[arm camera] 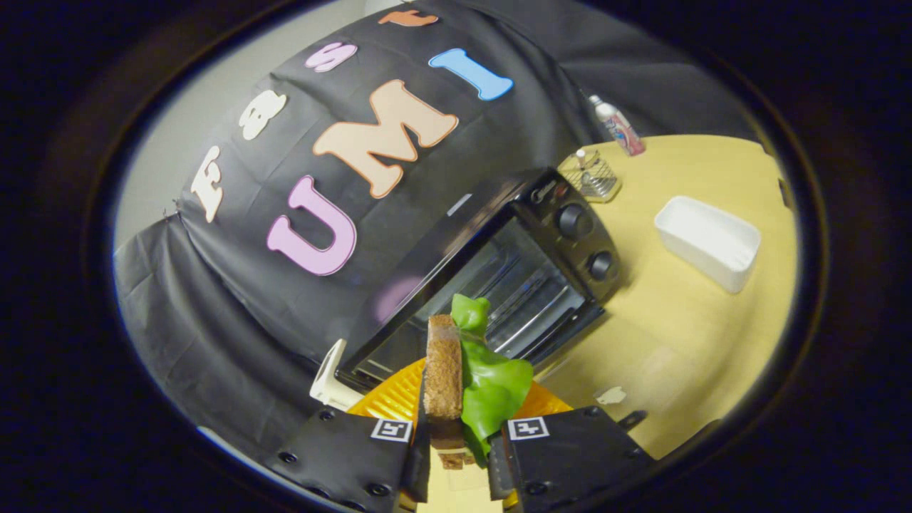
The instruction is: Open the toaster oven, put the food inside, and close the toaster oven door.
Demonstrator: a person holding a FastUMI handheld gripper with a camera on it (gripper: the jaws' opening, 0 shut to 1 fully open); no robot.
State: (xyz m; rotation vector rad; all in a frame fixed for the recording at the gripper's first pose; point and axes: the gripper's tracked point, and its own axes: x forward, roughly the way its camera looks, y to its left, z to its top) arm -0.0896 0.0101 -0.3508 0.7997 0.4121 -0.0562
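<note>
Gripper [459, 445] clamped on the sandwich [467, 370], both fingers pressing it, above an orange plate [388, 399].
Just beyond it the toaster oven [499, 271] stands open on a yellow table [677, 320] against black cloth; past the oven sit a white tub [707, 242], wire basket [590, 175] and bottle [618, 127].

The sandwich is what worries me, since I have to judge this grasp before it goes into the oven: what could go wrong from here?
1. The gripper is shut on the sandwich near its lower end, so the bread and loose green leaf could slip or fall apart.
2. The toaster oven door looks closed; moving in now would likely bump the glass.
3. The orange plate lies just under the food and might get dragged.
</note>
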